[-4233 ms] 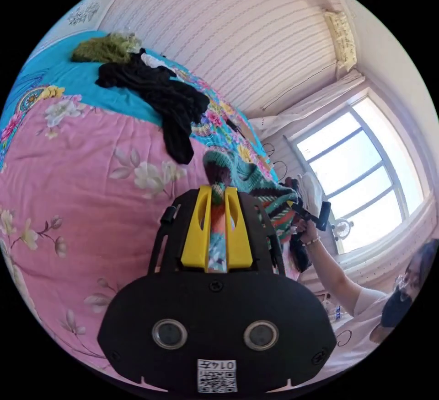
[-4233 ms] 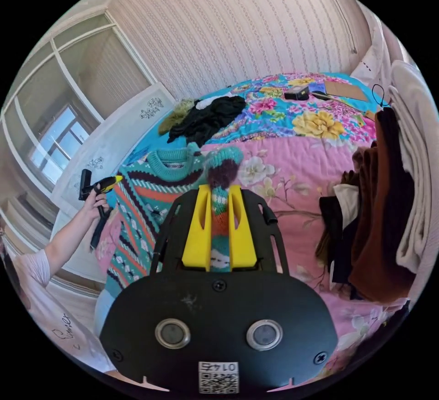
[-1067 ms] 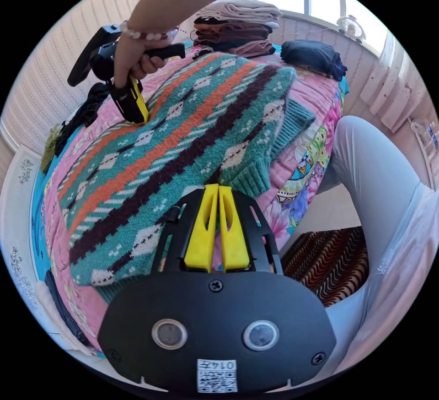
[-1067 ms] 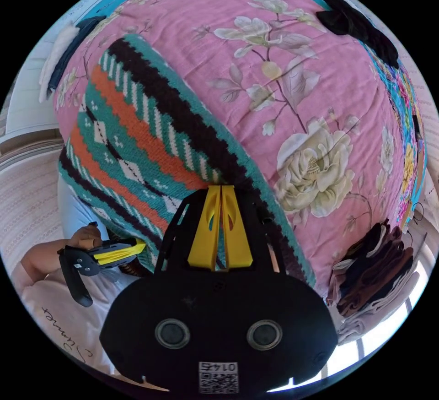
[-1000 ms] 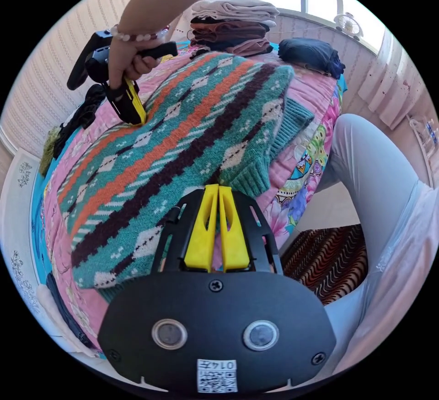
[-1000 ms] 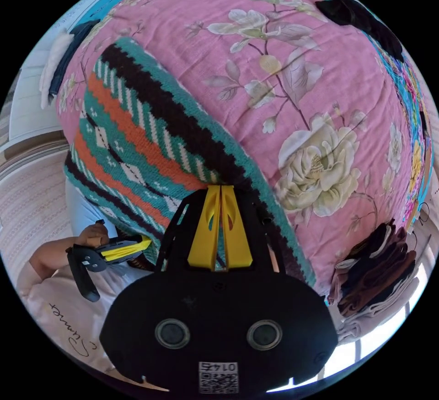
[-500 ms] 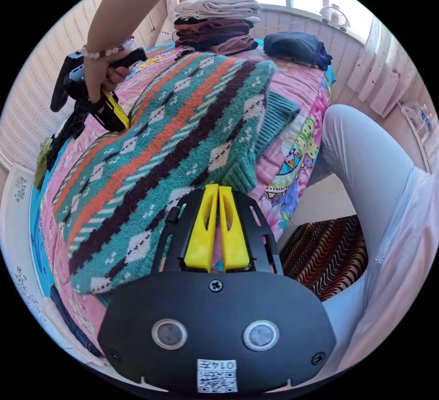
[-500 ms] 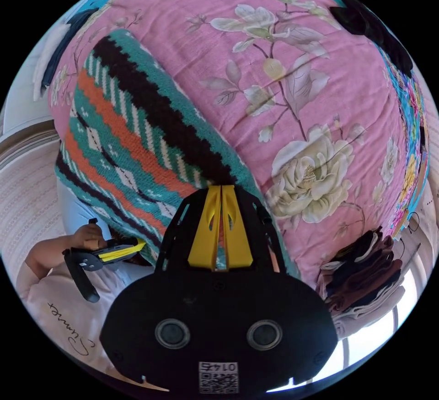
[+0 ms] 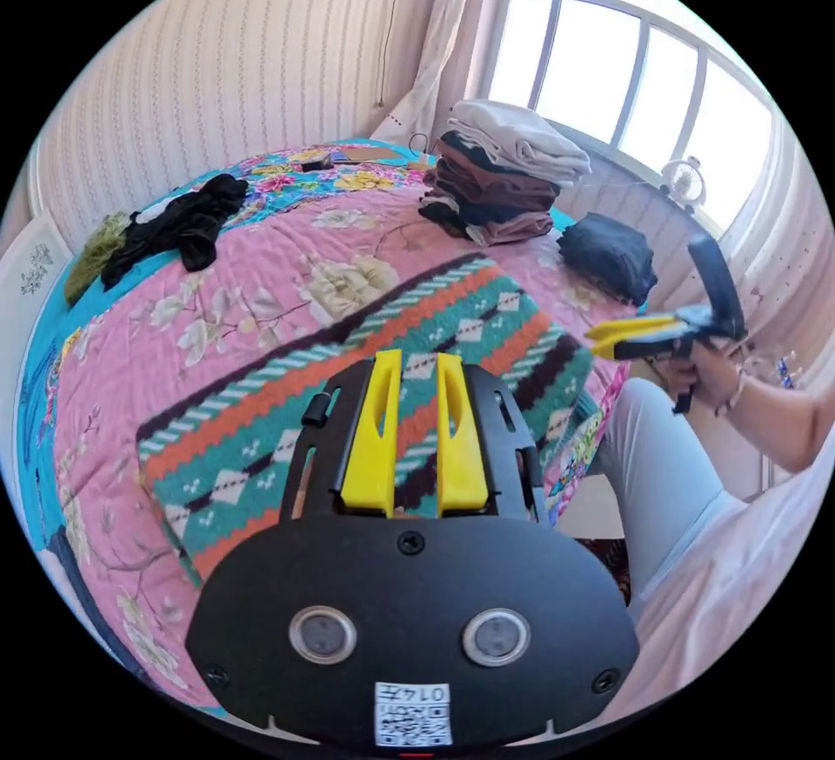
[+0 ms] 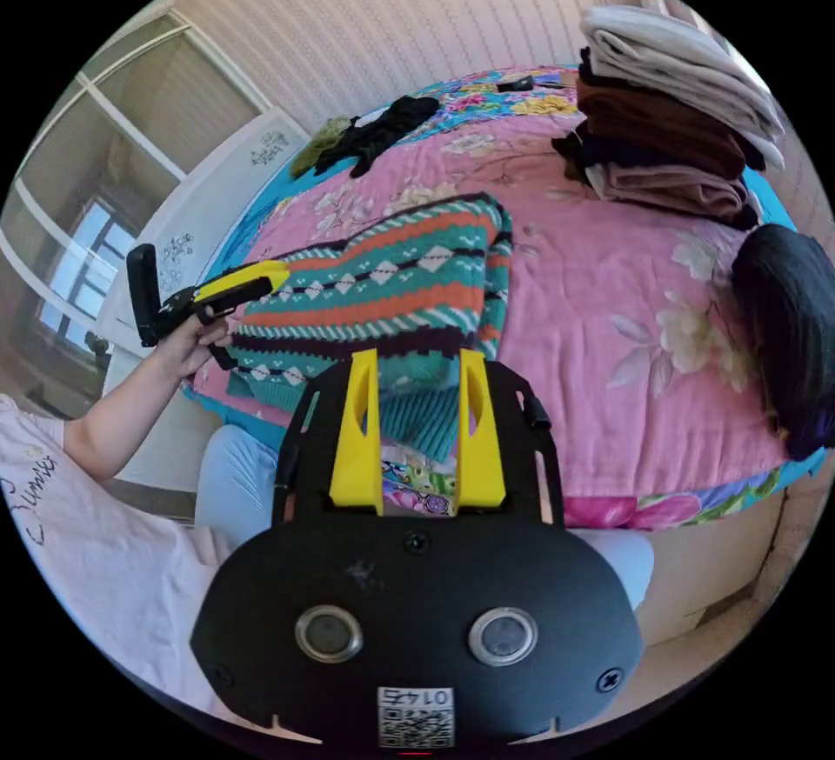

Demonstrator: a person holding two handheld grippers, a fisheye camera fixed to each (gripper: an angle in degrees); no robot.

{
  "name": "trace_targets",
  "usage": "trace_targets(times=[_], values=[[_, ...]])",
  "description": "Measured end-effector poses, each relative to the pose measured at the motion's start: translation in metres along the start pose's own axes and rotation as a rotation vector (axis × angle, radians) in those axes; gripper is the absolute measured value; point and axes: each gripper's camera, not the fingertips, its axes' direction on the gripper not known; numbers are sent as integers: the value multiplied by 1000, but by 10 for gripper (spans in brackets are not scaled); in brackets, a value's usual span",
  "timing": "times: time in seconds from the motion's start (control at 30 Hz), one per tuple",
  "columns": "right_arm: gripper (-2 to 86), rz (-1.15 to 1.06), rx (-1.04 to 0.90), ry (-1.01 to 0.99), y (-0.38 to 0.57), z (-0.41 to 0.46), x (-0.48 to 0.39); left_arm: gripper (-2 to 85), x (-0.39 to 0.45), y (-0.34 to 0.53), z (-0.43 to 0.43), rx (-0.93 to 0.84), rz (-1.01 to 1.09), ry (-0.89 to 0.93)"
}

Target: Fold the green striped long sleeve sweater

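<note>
Left gripper [image 9: 415,357], jaws apart and holding nothing, hangs over the sweater [image 9: 365,377]. Right gripper [image 10: 417,360], jaws also apart and empty, hangs over the sweater's near hem. The sweater lies folded flat on the bed [image 10: 609,290] at its near edge, beside the pile of folded clothes [image 10: 670,125].

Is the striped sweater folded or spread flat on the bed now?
Folded: the striped sweater lies as a compact rectangle on the pink bedspread, sleeves tucked away.
</note>
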Motion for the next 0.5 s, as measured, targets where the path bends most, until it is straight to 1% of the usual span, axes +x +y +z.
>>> trace_targets(times=[0.07, 0.13, 0.23, 0.27, 0.33, 0.4, 0.43, 0.5], values=[[148, 84, -19, -24, 32, -3, 23, 113, -7, -49, 17, 2, 49, 127], [159, 95, -6, -22, 42, -4, 30, 120, -7, -85, 32, -25, 80, 165], [190, 137, 38, -14, 45, -6, 44, 134, -3, -136, 64, -175, 80, 220], [206, 161, 31, -45, 46, -4, 51, 139, 2, -150, 76, -236, 75, 229], [211, 170, 4, -107, 49, 0, 58, 145, 12, -164, 93, -322, 102, 201], [197, 168, -18, -162, 53, 4, 59, 145, 22, -170, 110, -410, 129, 142], [175, 171, -27, -193, 57, 6, 59, 138, 28, -171, 119, -465, 142, 98], [136, 187, -23, -217, 63, 4, 61, 121, 33, -171, 123, -491, 164, 52]])
